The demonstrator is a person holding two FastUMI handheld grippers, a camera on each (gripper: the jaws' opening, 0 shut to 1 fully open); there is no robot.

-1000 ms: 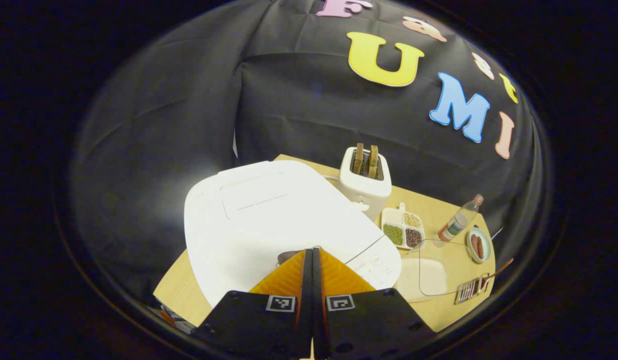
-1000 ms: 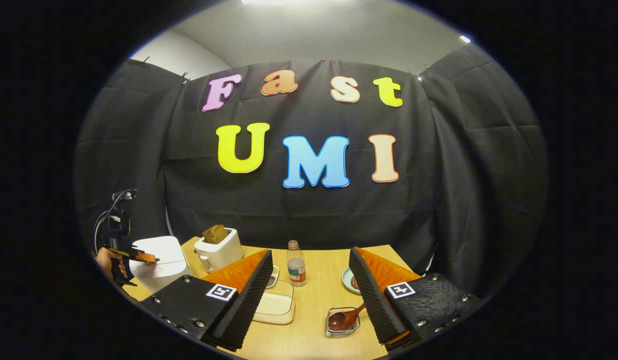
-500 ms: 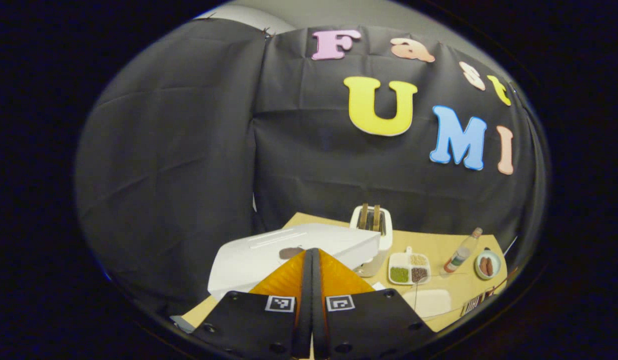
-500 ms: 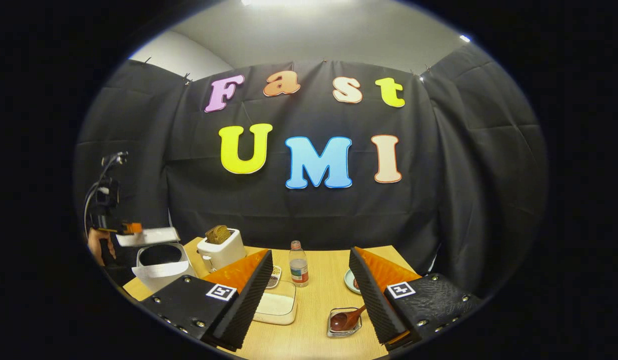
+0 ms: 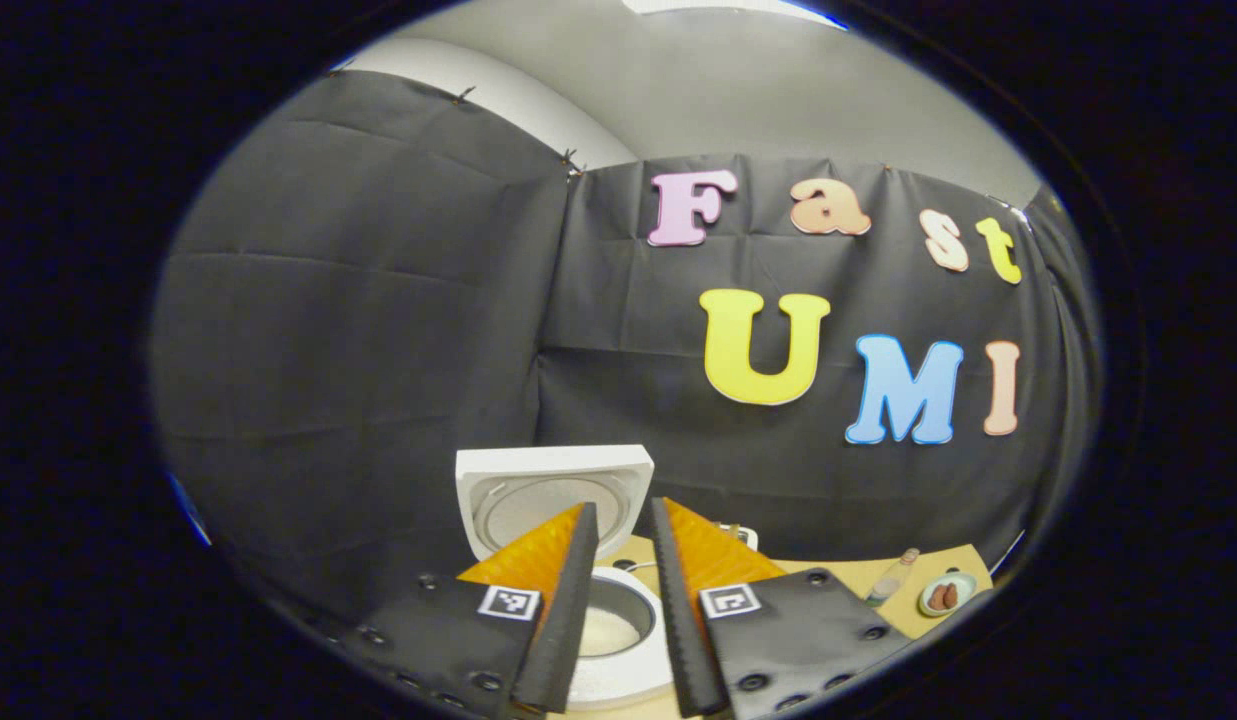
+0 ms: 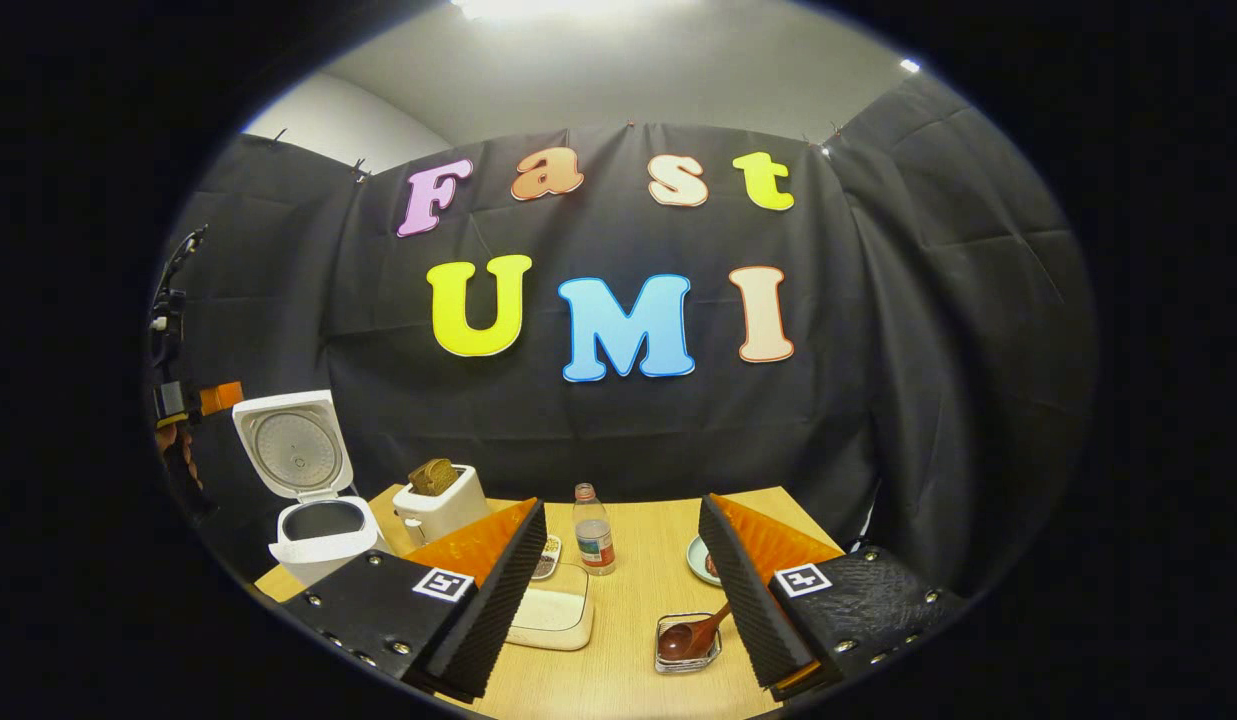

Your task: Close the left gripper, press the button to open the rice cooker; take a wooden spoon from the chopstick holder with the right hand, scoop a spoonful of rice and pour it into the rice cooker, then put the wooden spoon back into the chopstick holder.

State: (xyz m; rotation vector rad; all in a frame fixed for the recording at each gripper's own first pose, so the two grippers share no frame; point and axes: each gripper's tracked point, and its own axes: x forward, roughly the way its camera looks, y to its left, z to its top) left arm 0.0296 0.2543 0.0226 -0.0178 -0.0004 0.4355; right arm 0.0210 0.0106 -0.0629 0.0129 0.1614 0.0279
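Right gripper view: right gripper (image 6: 618,580) fingers spread wide, empty, above worktop (image 6: 628,620); wooden spoon (image 6: 690,634) in chopstick holder (image 6: 688,645) just ahead between fingers. Rice cooker (image 6: 313,520) open, beyond left finger. Left gripper (image 5: 623,600) fingers narrowly parted. Risk: careless grab tips light holder.

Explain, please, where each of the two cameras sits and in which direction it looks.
Left gripper view: rides on the left hand-held gripper, above the open rice cooker, facing its raised lid and the booth wall; its own two fingers show, slightly apart.
Right gripper view: rides on the right hand-held gripper, low over the table, facing the wall; its fingers stand wide open above the wooden spoon.
Shared: the rice cooker, a bottle, the wall.
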